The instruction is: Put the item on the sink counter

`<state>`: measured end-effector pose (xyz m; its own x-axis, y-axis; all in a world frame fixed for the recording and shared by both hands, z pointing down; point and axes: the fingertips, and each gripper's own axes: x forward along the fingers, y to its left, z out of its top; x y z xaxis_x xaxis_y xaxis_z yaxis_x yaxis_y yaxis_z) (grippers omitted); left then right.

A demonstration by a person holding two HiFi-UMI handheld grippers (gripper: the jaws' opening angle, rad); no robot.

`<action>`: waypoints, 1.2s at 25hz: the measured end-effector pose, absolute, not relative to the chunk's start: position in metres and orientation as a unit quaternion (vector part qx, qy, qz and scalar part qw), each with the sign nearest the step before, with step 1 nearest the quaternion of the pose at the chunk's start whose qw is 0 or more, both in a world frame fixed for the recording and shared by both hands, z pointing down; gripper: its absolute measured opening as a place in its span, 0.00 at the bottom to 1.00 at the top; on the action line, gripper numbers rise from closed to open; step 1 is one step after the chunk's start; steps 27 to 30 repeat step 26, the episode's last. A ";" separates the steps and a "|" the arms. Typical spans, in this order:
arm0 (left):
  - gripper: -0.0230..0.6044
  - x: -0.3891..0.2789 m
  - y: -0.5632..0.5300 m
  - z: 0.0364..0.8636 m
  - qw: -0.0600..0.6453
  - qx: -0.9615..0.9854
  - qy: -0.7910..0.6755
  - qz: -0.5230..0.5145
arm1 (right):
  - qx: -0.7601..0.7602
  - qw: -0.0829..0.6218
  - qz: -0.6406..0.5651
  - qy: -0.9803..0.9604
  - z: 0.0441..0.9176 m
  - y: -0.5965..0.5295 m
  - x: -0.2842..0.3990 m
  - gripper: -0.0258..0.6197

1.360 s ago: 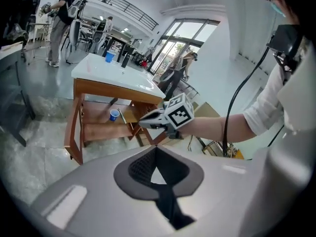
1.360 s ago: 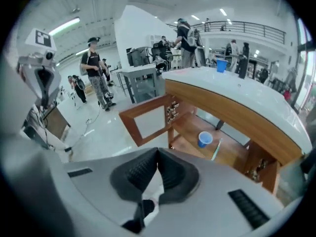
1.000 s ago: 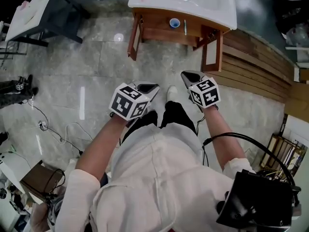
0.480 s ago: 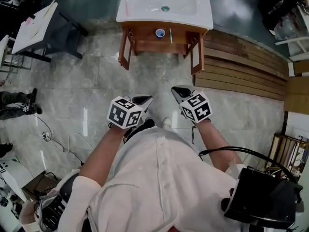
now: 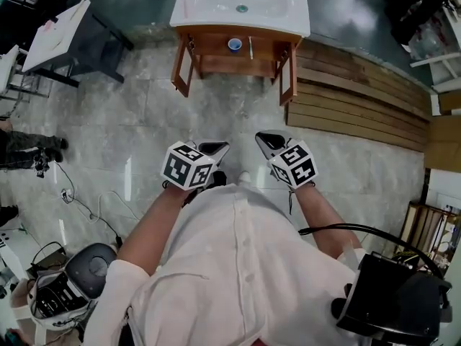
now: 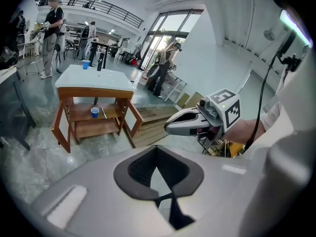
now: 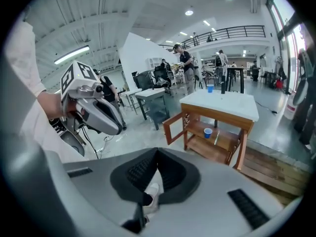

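Nearest the person, left gripper and right gripper are held side by side at waist level, tips forward. In each gripper view the jaws meet at the tips with nothing between them; only floor, and a shoe on the right side, shows through the gap behind the pads. Both are empty and touch nothing.

A stretch of grey floor lies beyond. The sink cabinet is well apart from both grippers, its doors swung open.

On its lower shelf stands a blue cup, with a thin stick just beside it. On the sink counter above, near the back edge, stand a second blue cup and a dark bottle.

Step, as a judgement: unsettled. Empty grippers this far off fit a walk-up to fetch from the shelf, or standing off with an item already on the counter. Either way the cabinet is out of reach.
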<state>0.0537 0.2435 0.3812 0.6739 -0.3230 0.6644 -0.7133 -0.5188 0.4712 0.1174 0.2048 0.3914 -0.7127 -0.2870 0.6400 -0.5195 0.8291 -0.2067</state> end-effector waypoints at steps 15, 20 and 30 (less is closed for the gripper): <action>0.04 0.087 0.284 0.383 0.370 0.833 -0.311 0.269 | 0.215 0.297 0.177 -0.913 0.389 0.241 0.149 0.05; 0.04 0.086 0.292 0.382 0.376 0.831 -0.307 0.273 | 0.214 0.297 0.183 -0.913 0.389 0.247 0.149 0.05; 0.04 0.085 0.290 0.389 0.379 0.830 -0.305 0.274 | 0.213 0.294 0.187 -0.913 0.397 0.244 0.147 0.05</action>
